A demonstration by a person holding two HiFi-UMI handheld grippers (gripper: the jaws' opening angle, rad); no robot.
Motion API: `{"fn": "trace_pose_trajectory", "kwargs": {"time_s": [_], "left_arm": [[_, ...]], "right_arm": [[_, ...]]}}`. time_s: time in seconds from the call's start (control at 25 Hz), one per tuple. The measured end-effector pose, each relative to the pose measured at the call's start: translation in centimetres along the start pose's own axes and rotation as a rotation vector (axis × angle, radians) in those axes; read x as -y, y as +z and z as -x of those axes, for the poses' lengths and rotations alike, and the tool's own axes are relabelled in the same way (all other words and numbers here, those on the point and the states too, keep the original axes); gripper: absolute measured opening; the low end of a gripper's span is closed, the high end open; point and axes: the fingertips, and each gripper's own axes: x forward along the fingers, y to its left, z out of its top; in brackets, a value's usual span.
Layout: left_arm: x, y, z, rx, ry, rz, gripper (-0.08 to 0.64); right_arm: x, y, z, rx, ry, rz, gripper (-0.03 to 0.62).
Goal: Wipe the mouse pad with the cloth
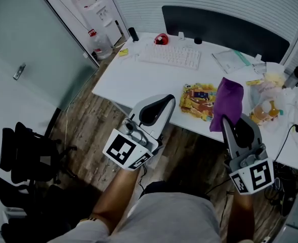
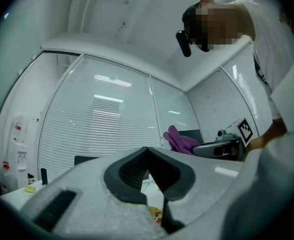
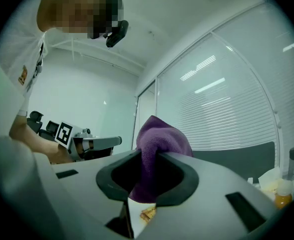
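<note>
Right gripper [image 1: 229, 119] clamps a bunched fold of soft, likely floppy purple cloth [image 1: 227, 96] near the colourful printed mouse pad [image 1: 197, 99]; left gripper [image 1: 165, 101] closed, empty.

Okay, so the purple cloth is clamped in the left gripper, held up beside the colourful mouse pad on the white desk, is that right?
Not quite. The purple cloth is clamped in the right gripper, not the left, as the right gripper view shows. The left gripper has its jaws together on nothing. The rest stands: the cloth is beside the colourful mouse pad on the white desk.
</note>
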Motion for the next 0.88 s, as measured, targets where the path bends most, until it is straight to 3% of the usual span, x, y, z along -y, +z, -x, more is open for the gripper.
{"fn": "trace_pose_trajectory", "kwargs": {"time_s": [0.4,0.88], "left_arm": [[-1.8,-2.1,-1.6,-0.056,0.011,-0.013,0.015],[-6.5,-5.2,-4.2,-0.090,-0.072,0.004,0.015]], "right_arm": [[1.8,-1.2,-2.7,-0.022,0.012,-0.017,0.071],[3.0,-2.6,-7.4,-0.088,-0.056,0.024,0.071]]}}
